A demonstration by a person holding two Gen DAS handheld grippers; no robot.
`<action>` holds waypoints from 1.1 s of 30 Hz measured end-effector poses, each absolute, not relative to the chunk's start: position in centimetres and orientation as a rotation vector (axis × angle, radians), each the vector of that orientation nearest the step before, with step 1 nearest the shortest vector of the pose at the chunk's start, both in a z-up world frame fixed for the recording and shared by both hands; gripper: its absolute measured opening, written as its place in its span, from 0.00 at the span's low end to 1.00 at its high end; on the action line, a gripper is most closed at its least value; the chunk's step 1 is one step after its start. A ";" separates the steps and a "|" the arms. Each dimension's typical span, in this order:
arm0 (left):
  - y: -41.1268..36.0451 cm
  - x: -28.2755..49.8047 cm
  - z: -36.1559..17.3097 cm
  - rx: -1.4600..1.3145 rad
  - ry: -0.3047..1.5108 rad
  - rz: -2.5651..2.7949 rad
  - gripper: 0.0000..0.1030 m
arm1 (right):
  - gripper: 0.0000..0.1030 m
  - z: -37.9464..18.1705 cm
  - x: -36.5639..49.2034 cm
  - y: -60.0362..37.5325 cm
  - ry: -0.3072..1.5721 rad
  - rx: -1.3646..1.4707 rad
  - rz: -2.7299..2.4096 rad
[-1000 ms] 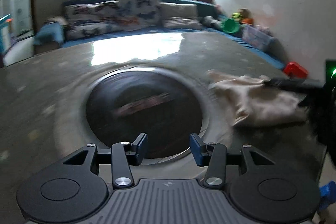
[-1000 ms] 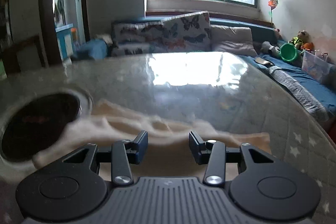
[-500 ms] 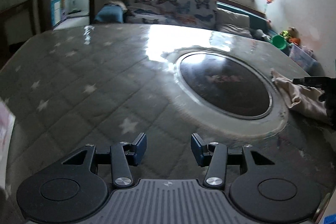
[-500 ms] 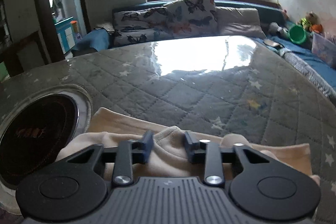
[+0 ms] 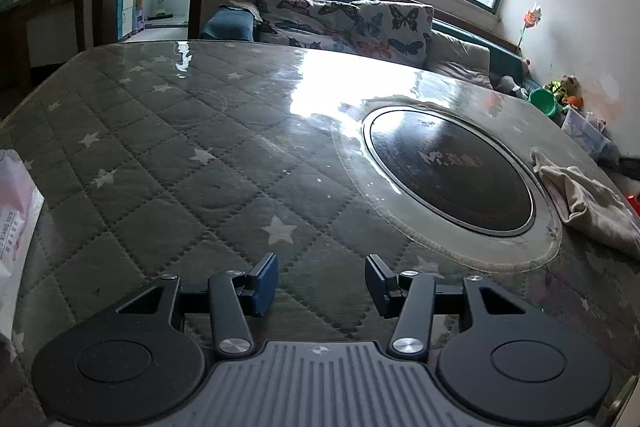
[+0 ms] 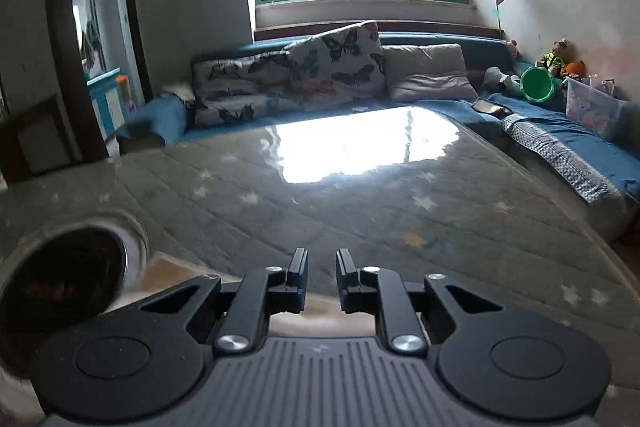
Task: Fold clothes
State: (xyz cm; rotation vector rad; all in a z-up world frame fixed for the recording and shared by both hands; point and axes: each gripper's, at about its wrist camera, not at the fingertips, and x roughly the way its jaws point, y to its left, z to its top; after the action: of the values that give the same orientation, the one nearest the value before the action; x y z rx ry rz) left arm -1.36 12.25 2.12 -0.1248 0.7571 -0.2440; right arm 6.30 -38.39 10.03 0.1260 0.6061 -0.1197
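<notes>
At the far left edge of the counter (image 5: pixel 168 163) lies one white printed bag (image 5: pixel 16 211), partly out of frame. From there a wide stretch of grey quilted cover with white stars runs bare under a glossy sheet. The left hand-held gripper (image 5: pixel 322 281) hovers over this open stretch, its blue-padded jaws apart with nothing between them. Further right sits one round dark inset plate (image 5: pixel 448 171), ringed by a pale rim. Just past that rim, near the counter's right edge, lies the one garment — a crumpled cream cloth (image 5: pixel 588 203). In the right wrist view the same cloth (image 6: pixel 320 319) shows beneath the right hand-held gripper (image 6: pixel 322 267), whose jaws stand close together and are opening slightly — no cloth visible between them. Beyond the counter's far edge stands one blue sofa (image 6: pixel 560 131) with cushions.
</notes>
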 end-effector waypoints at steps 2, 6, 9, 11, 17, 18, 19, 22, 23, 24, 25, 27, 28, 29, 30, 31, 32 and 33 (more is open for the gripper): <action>12.3 -1.5 2.1 -0.128 0.754 -0.243 0.51 | 0.15 9.6 5.4 -38.4 0.630 0.098 -0.119; 12.0 -1.5 2.1 -0.116 0.751 -0.242 0.53 | 0.15 7.9 5.6 -38.4 0.673 0.052 -0.159; 12.0 -1.6 2.1 -0.110 0.751 -0.239 0.53 | 0.18 6.9 6.6 -38.4 0.667 0.035 -0.188; 12.1 -1.7 2.1 -0.114 0.750 -0.234 0.53 | 0.23 6.9 7.1 -38.4 0.662 0.045 -0.206; 12.3 -1.9 1.9 -0.124 0.743 -0.234 0.55 | 0.25 8.2 6.0 -37.5 0.631 0.069 -0.143; 12.3 -1.9 1.9 -0.123 0.742 -0.237 0.57 | 0.25 8.2 5.9 -37.1 0.635 0.064 -0.117; 12.2 -1.8 1.9 -0.120 0.741 -0.238 0.58 | 0.25 8.2 5.8 -36.6 0.642 0.049 -0.096; 12.0 -1.7 1.8 -0.102 0.739 -0.240 0.60 | 0.25 7.6 6.3 -35.4 0.668 0.013 -0.069; 11.9 -1.8 1.8 -0.098 0.738 -0.239 0.60 | 0.25 7.2 7.0 -35.1 0.676 -0.002 -0.080; 11.9 -1.8 1.8 -0.098 0.738 -0.238 0.60 | 0.25 6.9 7.5 -35.0 0.679 -0.007 -0.087; 12.0 -1.8 1.8 -0.100 0.738 -0.237 0.60 | 0.28 6.8 8.0 -34.9 0.675 -0.007 -0.094; 12.1 -1.9 1.8 -0.105 0.738 -0.231 0.60 | 0.31 7.0 8.4 -34.7 0.660 -0.005 -0.109; 12.1 -1.9 1.8 -0.107 0.739 -0.228 0.60 | 0.31 7.2 8.4 -34.7 0.656 0.005 -0.113; 12.2 -1.9 1.8 -0.110 0.738 -0.225 0.60 | 0.31 7.5 8.4 -34.7 0.650 0.012 -0.113; 12.2 -2.0 1.8 -0.113 0.737 -0.224 0.60 | 0.33 7.9 7.9 -34.5 0.638 0.016 -0.104; 12.3 -2.0 1.8 -0.117 0.736 -0.224 0.60 | 0.35 8.3 7.4 -34.3 0.625 0.021 -0.095; 12.2 -2.0 1.8 -0.121 0.732 -0.224 0.60 | 0.37 8.6 6.9 -34.0 0.611 0.022 -0.084; 12.2 -2.0 1.8 -0.125 0.729 -0.224 0.62 | 0.43 8.9 6.3 -33.5 0.597 0.017 -0.068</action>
State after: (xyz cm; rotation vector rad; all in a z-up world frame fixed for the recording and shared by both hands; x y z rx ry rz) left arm -2.02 12.21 1.79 -0.1247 0.7294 -0.2243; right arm 6.26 -33.53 8.92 0.0167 0.5974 -0.0676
